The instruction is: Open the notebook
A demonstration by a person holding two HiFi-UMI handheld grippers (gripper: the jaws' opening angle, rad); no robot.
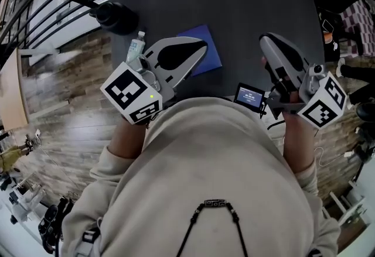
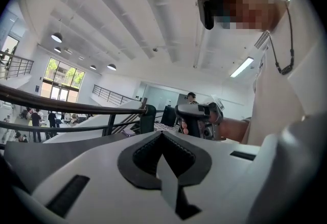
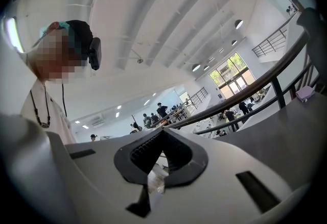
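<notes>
The left claw point(image 1: 202, 46) is closed, its two jaws meeting at the tips with nothing caught in the dark hollow between them, as the left gripper view point(image 2: 162, 133) shows plainly. The blue notebook point(image 1: 210, 60) lies flat on the dark bench point(image 1: 234, 4) directly under and just beyond this claw's tips, its cover facing up. From the head view I cannot tell whether the tips touch it. To the left claw's outer side stands a small clear bottle point(image 1: 136, 46), and further out past that sits a black round object point(image 1: 117, 17). The right claw point(image 1: 265, 43) is closed too and empty, jaws pressed together in the right gripper view point(image 3: 163, 131). It hovers over bare bench, well apart from the notebook, which lies off to its left. A small lit screen point(image 1: 249, 96) sits behind the right claw, near the person's body.
</notes>
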